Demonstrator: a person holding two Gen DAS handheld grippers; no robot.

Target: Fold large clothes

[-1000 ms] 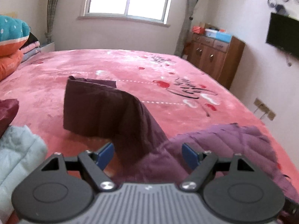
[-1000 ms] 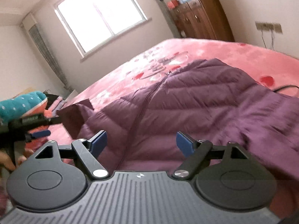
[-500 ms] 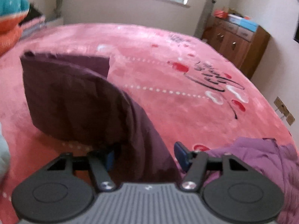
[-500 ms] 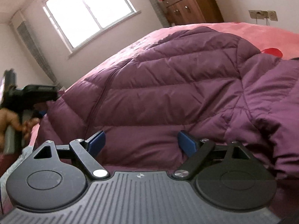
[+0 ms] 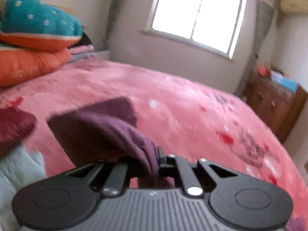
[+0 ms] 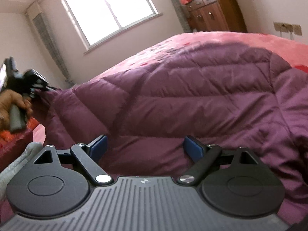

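Left wrist view: the left gripper (image 5: 152,163) is clamped tight on a bunched fold of the purple down jacket (image 5: 107,129), whose sleeve trails off across the pink bedspread (image 5: 192,115). Pretty blurry, but stacked pillows (image 5: 32,44) sit far left.

Right wrist view: the right gripper (image 6: 145,150) has its jaws spread wide, nothing between them, right at the jacket's quilted body (image 6: 192,100), which is spread over the bed. The left gripper (image 6: 38,85) shows at the far left, pinching the jacket's edge.
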